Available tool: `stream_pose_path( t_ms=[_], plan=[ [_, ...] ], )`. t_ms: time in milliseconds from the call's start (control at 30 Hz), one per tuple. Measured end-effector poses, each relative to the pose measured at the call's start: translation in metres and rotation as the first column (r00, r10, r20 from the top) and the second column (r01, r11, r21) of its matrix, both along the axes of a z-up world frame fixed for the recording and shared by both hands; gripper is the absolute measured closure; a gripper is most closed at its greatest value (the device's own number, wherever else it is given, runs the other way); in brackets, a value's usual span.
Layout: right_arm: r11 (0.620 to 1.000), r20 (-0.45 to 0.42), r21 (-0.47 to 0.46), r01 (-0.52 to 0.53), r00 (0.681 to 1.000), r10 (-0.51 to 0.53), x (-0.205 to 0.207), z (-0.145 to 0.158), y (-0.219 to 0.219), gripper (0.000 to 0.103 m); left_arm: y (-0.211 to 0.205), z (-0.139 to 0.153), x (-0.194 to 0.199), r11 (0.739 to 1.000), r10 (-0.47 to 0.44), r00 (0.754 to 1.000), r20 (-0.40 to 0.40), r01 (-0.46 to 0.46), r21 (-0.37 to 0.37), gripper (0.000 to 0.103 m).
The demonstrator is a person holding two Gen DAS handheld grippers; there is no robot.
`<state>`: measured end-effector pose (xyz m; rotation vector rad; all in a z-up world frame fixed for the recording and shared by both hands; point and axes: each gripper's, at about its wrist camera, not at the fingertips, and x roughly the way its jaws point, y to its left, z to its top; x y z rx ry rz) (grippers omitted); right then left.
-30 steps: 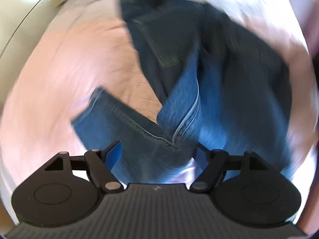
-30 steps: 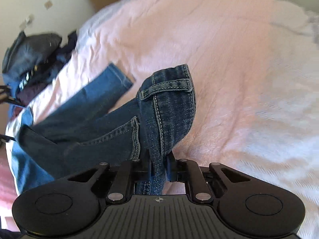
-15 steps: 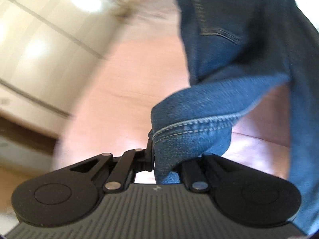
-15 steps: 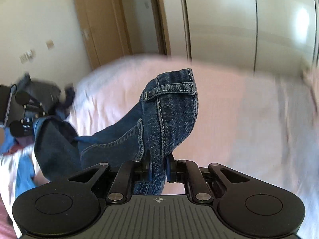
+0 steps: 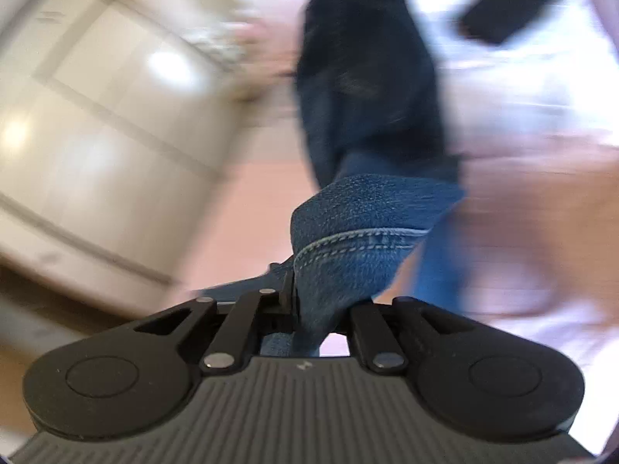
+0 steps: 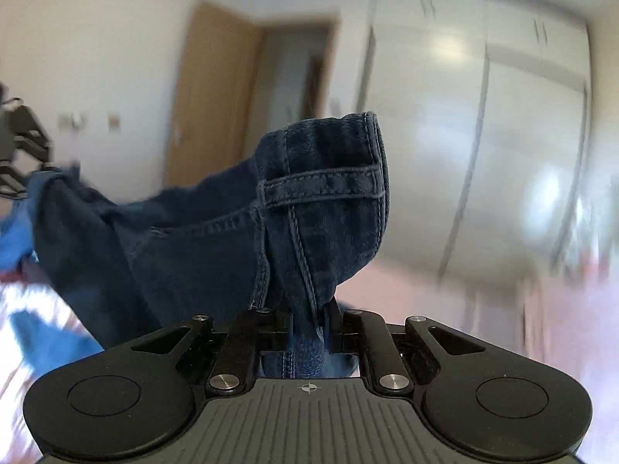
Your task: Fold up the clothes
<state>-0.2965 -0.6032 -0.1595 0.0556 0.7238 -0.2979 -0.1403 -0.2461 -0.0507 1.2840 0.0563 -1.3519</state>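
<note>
A pair of blue jeans [image 5: 359, 228] hangs in the air between both grippers. My left gripper [image 5: 315, 301] is shut on a stitched hem edge of the jeans, with the rest of the denim stretching up and away, blurred. My right gripper [image 6: 309, 317] is shut on the jeans [image 6: 321, 201] at the waistband, where a belt loop and seams show. From there the denim runs off to the left. The pink bed cover [image 5: 247, 208] lies below the lifted jeans.
White wardrobe doors [image 6: 503, 135] stand behind the bed, with a wooden door [image 6: 212, 89] left of them. A dark flat object [image 5: 503, 9] lies on the white bedding at the upper right of the left wrist view. Blue cloth [image 6: 42, 332] lies at the right wrist view's lower left.
My left gripper was open over the jeans a second ago and has shut on the hem. Both grippers have lifted the jeans off the bed, and the views have tipped up toward the wardrobe.
</note>
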Motion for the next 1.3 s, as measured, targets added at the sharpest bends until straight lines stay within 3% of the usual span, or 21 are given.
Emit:
stream_pose_path(
  t_ms=[100, 133, 200, 300, 367, 400, 500, 600, 700, 833, 933, 967, 1067, 1133, 1200, 1233, 1300],
  plan=[
    [0.999, -0.143, 0.007, 0.053, 0.988, -0.052, -0.041, -0.043, 0.026, 0.083, 0.02, -0.069, -0.047, 0.979, -0.036, 0.978, -0.206, 0.076, 0.191, 0.088],
    [0.997, -0.19, 0.008, 0.071, 0.979, -0.068, -0.055, -0.057, 0.035, 0.076, 0.027, -0.09, -0.06, 0.962, -0.034, 0.966, -0.258, 0.101, 0.253, 0.088],
    [0.994, -0.283, 0.007, 0.107, 0.954, -0.101, -0.083, -0.086, 0.052, 0.074, 0.043, -0.124, -0.075, 0.93, -0.018, 0.947, -0.321, 0.133, 0.342, 0.087],
    [0.976, -0.375, 0.016, 0.216, 0.907, -0.194, -0.114, -0.104, 0.067, 0.073, 0.061, -0.139, -0.073, 0.922, 0.032, 0.924, -0.381, 0.12, 0.369, 0.086],
    [0.957, -0.36, 0.03, 0.29, 0.896, -0.26, -0.125, -0.098, 0.071, 0.068, 0.064, -0.135, -0.052, 0.931, 0.062, 0.917, -0.395, 0.09, 0.354, 0.086],
    [0.951, -0.352, 0.028, 0.309, 0.893, -0.28, -0.124, -0.094, 0.073, 0.065, 0.059, -0.133, -0.044, 0.935, 0.073, 0.917, -0.391, 0.073, 0.347, 0.085],
    [0.943, -0.305, 0.019, 0.332, 0.9, -0.311, -0.111, -0.082, 0.063, 0.059, 0.05, -0.141, -0.035, 0.94, 0.078, 0.932, -0.353, 0.049, 0.338, 0.071],
    [0.945, -0.248, 0.092, 0.314, 0.926, -0.283, -0.08, -0.077, 0.057, 0.058, 0.041, -0.149, -0.027, 0.944, 0.084, 0.946, -0.314, 0.025, 0.328, 0.061],
    [0.955, -0.214, 0.174, 0.241, 0.956, -0.203, -0.041, -0.085, 0.053, 0.056, 0.032, -0.157, -0.018, 0.948, 0.09, 0.957, -0.275, 0.002, 0.317, 0.055],
    [0.96, -0.205, 0.258, 0.111, 0.977, -0.058, 0.011, -0.109, 0.05, 0.054, 0.02, -0.167, -0.006, 0.953, 0.099, 0.97, -0.223, -0.028, 0.301, 0.037],
    [0.957, -0.225, 0.289, 0.017, 0.973, 0.051, 0.041, -0.128, 0.051, 0.054, 0.01, -0.177, 0.0, 0.956, 0.084, 0.98, -0.181, -0.028, 0.293, 0.036],
    [0.956, -0.234, 0.295, -0.01, 0.969, 0.083, 0.047, -0.134, 0.05, 0.054, 0.005, -0.186, -0.005, 0.951, 0.018, 0.986, -0.164, 0.034, 0.307, 0.036],
    [0.951, -0.256, 0.299, -0.082, 0.953, 0.162, 0.059, -0.147, 0.049, 0.054, -0.017, -0.218, -0.014, 0.912, -0.168, 0.976, -0.137, 0.207, 0.354, 0.036],
    [0.95, -0.277, 0.297, -0.1, 0.943, 0.186, 0.062, -0.153, 0.042, 0.054, -0.034, -0.237, -0.014, 0.885, -0.248, 0.962, -0.111, 0.272, 0.377, 0.036],
    [0.949, -0.287, 0.294, -0.111, 0.937, 0.199, 0.059, -0.154, 0.037, 0.054, -0.048, -0.253, -0.012, 0.841, -0.347, 0.929, -0.132, 0.37, 0.394, 0.036],
    [0.951, -0.293, 0.288, -0.112, 0.935, 0.198, 0.058, -0.155, 0.033, 0.053, -0.048, -0.261, -0.012, 0.795, -0.426, 0.894, -0.139, 0.443, 0.414, 0.037],
    [0.956, -0.309, 0.277, -0.096, 0.933, 0.184, 0.055, -0.159, 0.027, 0.053, -0.044, -0.275, -0.014, 0.661, -0.577, 0.802, -0.155, 0.57, 0.487, 0.045]
  ],
)
